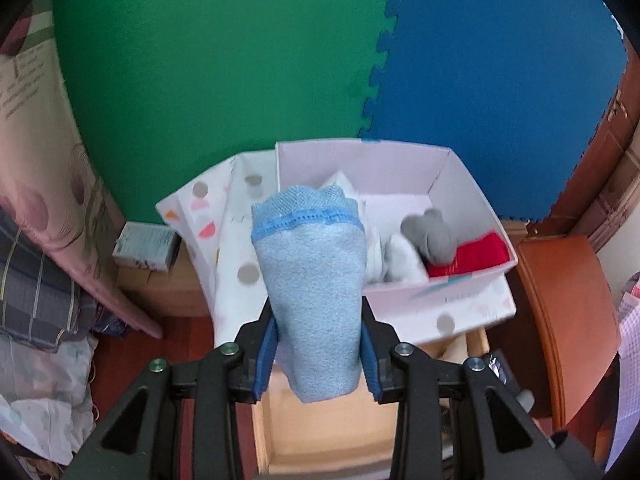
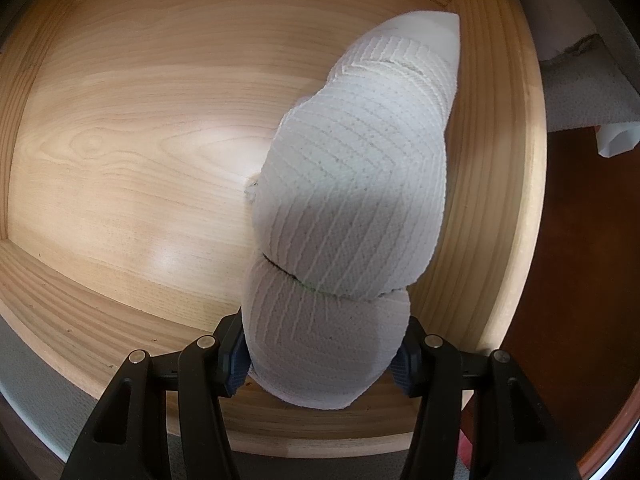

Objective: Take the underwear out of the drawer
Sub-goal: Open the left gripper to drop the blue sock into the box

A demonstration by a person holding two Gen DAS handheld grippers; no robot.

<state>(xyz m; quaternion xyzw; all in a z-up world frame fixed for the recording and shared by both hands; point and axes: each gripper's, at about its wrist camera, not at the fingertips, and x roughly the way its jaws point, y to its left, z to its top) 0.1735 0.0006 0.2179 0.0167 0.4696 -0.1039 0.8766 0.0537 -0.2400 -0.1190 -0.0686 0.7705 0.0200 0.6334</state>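
Left gripper [image 1: 316, 364] clamps rolled light-blue underwear [image 1: 312, 280], frame centre, above white box [image 1: 440, 300]. Right gripper [image 2: 320, 364] pinches white ribbed roll [image 2: 352, 208] in wooden drawer [image 2: 120, 160]; lift straight up, clear the rim.

A white dotted box [image 1: 404, 304] holding a grey roll [image 1: 430, 236] and red cloth [image 1: 476, 254] sits before green [image 1: 220, 60] and blue mats [image 1: 500, 60].
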